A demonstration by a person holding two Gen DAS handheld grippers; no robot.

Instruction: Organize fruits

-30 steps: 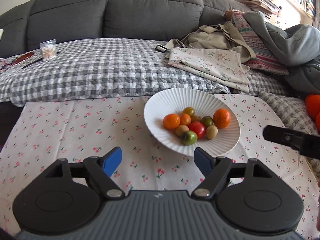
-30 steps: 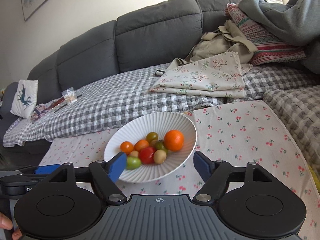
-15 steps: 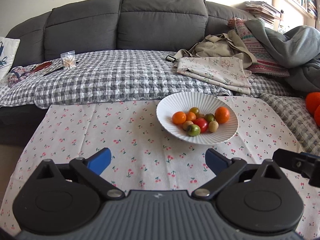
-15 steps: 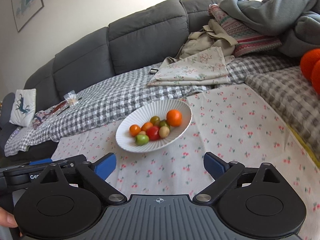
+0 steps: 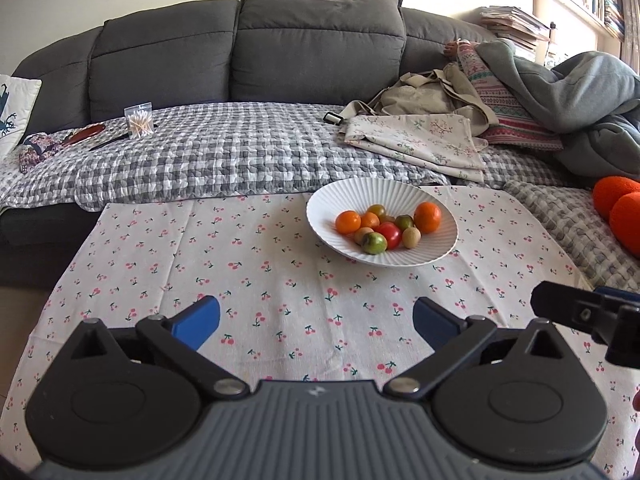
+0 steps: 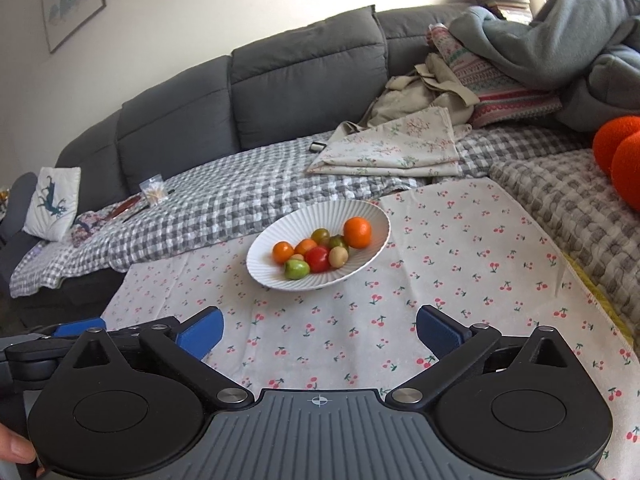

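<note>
From the left wrist, the left gripper [image 5: 316, 318] hangs with jaws wide apart and empty above the cherry-print cloth [image 5: 256, 280]; the bowl [image 5: 436, 254] of fruit [image 5: 384, 226] sits ahead toward the right, well apart. From the right wrist, the right gripper [image 6: 320, 326] is likewise spread and empty, and the bowl's [image 6: 264, 276] oval runs from near-left to far-right, fruit [image 6: 320, 250] heaped inside.

Left tool [image 5: 316, 318] and right tool [image 6: 319, 326], jaws spread, empty.

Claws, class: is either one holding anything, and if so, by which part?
Nothing is held. The left claw and right claw are both open and empty; the fruit sits in the white bowl.
</note>
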